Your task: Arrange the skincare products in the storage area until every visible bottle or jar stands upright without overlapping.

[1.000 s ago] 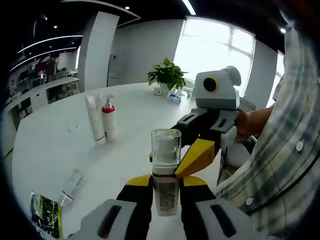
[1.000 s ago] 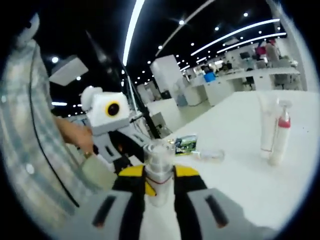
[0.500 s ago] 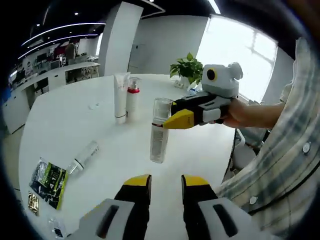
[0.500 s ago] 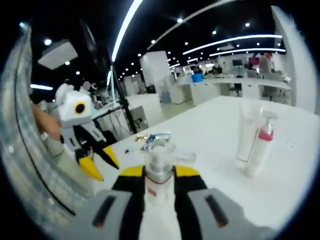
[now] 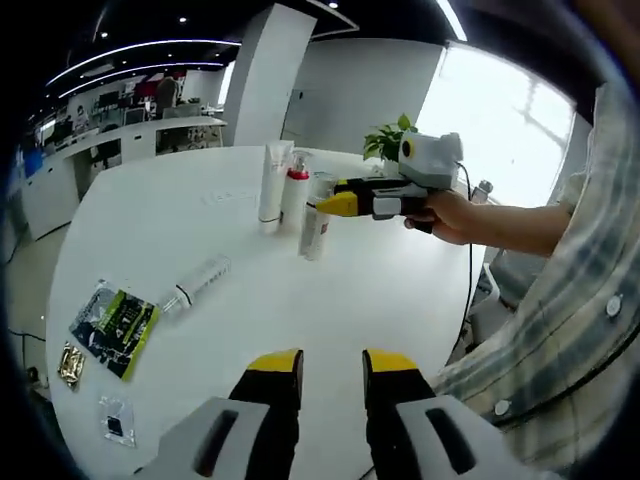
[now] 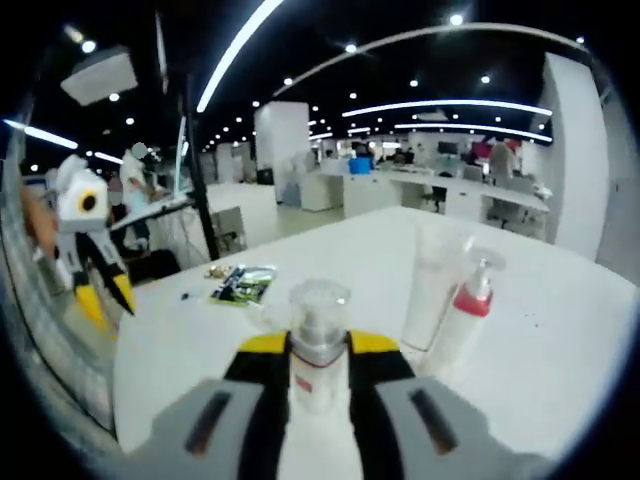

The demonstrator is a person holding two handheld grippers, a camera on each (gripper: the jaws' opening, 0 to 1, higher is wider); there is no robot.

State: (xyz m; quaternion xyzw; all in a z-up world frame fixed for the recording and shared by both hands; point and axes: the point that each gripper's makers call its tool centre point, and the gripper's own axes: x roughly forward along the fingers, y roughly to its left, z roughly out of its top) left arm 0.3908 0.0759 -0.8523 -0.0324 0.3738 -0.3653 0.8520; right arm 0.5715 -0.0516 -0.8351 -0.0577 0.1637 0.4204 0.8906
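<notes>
My right gripper (image 6: 318, 350) is shut on a clear-capped spray bottle (image 6: 318, 312) and holds it upright. Just to its right stand a white tube (image 6: 432, 285) and a red-collared pump bottle (image 6: 466, 318). In the left gripper view the same spray bottle (image 5: 314, 222) hangs low over the white table (image 5: 400, 290), right beside the pump bottle (image 5: 296, 192) and the tube (image 5: 272, 180), with the right gripper (image 5: 330, 208) clamped near its top. Another clear bottle (image 5: 196, 285) lies on its side. My left gripper (image 5: 316, 372) is open, nothing between its fingers, near the table's edge.
A green packet (image 5: 112, 320) and two small sachets (image 5: 70, 365) lie at the table's left side. A potted plant (image 5: 400, 140) stands at the far rim. A person's hand (image 5: 450, 215) and plaid sleeve fill the right. The left gripper (image 6: 105, 298) hangs at far left.
My left gripper let go of the spray bottle and drew back toward the table's edge. The right gripper carried the bottle over beside the tube and the pump bottle.
</notes>
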